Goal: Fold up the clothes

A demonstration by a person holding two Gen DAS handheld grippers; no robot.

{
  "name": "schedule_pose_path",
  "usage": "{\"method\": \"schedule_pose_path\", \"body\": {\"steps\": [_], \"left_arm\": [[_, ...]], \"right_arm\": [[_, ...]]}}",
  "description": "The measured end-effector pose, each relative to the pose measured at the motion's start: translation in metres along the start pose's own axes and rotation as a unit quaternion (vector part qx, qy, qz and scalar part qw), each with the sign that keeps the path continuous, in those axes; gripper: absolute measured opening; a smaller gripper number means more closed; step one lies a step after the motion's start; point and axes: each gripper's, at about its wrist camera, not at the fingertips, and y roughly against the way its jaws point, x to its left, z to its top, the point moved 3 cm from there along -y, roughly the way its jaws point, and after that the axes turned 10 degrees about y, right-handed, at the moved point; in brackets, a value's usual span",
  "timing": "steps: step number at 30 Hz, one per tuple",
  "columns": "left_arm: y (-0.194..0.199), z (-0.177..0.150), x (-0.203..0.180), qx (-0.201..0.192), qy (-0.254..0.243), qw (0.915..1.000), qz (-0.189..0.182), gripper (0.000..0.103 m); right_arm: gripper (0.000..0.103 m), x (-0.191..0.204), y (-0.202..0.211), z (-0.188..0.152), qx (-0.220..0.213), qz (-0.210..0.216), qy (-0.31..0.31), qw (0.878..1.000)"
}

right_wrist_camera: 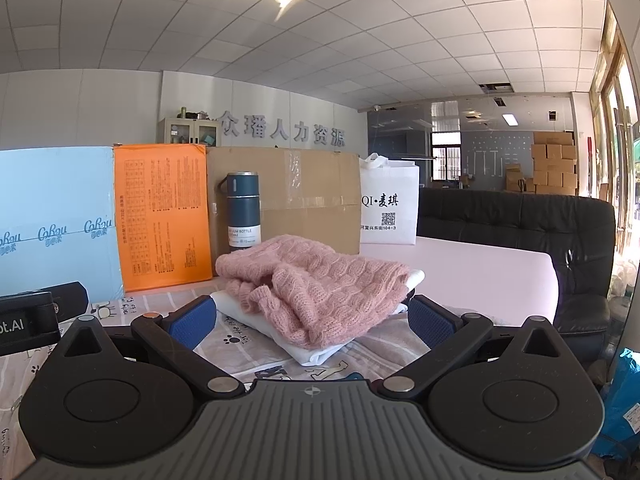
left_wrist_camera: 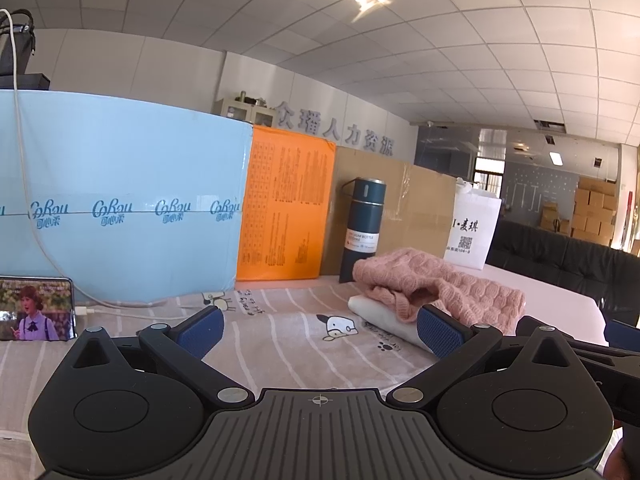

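Note:
A pink cable-knit sweater [right_wrist_camera: 316, 288] lies folded on top of a folded white garment [right_wrist_camera: 320, 354] on the striped cartoon-print cloth [right_wrist_camera: 248, 356]. My right gripper [right_wrist_camera: 312, 318] is open and empty, its blue pads [right_wrist_camera: 430, 320] on either side of the stack's near edge, close to it. In the left wrist view the same sweater [left_wrist_camera: 436, 284] and white garment [left_wrist_camera: 384, 316] lie ahead to the right. My left gripper [left_wrist_camera: 320, 330] is open and empty over the cloth [left_wrist_camera: 280, 344], its right pad [left_wrist_camera: 440, 332] near the stack.
A dark blue bottle [right_wrist_camera: 242, 210] stands behind the stack, with a blue carton [left_wrist_camera: 120, 208], an orange box [right_wrist_camera: 160, 216], a cardboard box [right_wrist_camera: 304, 196] and a white bag [right_wrist_camera: 388, 204] along the back. A phone [left_wrist_camera: 36, 308] with a cable stands left. A black sofa [right_wrist_camera: 560, 240] is at right.

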Motion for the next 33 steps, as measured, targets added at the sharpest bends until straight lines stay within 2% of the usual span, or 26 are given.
{"method": "schedule_pose_path", "body": {"steps": [27,33], "left_arm": [[0.0025,-0.0019,0.0002,-0.001,-0.008,1.0000,0.004,0.103],[0.0057,-0.0064,-0.0087,-0.003,-0.029,0.9996,-0.003,0.103]], "right_arm": [[0.103,-0.0013,0.0031,0.0025,-0.003,-0.005,0.005,1.000],[0.103,-0.0036,0.0042,0.0015,0.001,-0.005,0.003,1.000]]}}
